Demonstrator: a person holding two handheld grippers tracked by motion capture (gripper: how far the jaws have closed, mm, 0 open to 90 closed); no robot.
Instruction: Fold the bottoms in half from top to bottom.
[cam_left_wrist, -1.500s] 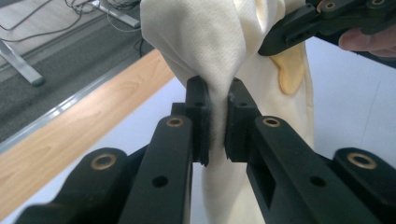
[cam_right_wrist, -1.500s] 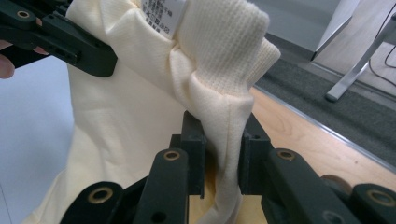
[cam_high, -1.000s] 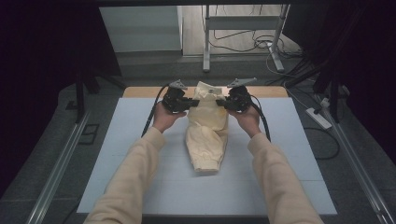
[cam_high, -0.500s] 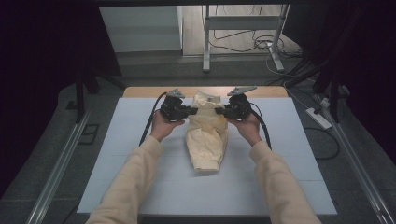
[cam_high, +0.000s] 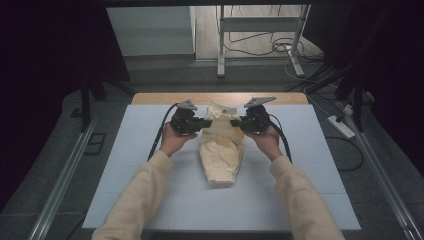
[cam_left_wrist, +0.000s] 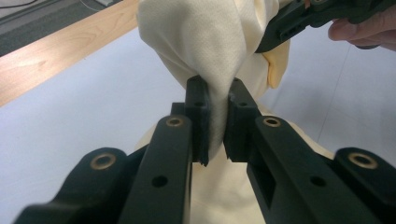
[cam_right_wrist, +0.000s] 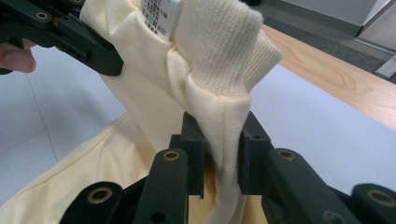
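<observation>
High view: cream garment (cam_high: 221, 145) far end lifted off tabletop (cam_high: 125, 165) | left gripper (cam_high: 206, 122), right gripper (cam_high: 235, 122) jaws clamped on fabric | grasp done, fold/lay-out pending

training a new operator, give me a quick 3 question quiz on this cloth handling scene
1. True or false: both grippers are shut on the cream garment.
2. What does the left gripper pinch? A) a cable B) a fold of fabric C) nothing
3. Which gripper's pinch lies next to the white label?

Key: 1 true. 2 B. 3 the right gripper, holding bunched fabric just below the ribbed band.
</observation>
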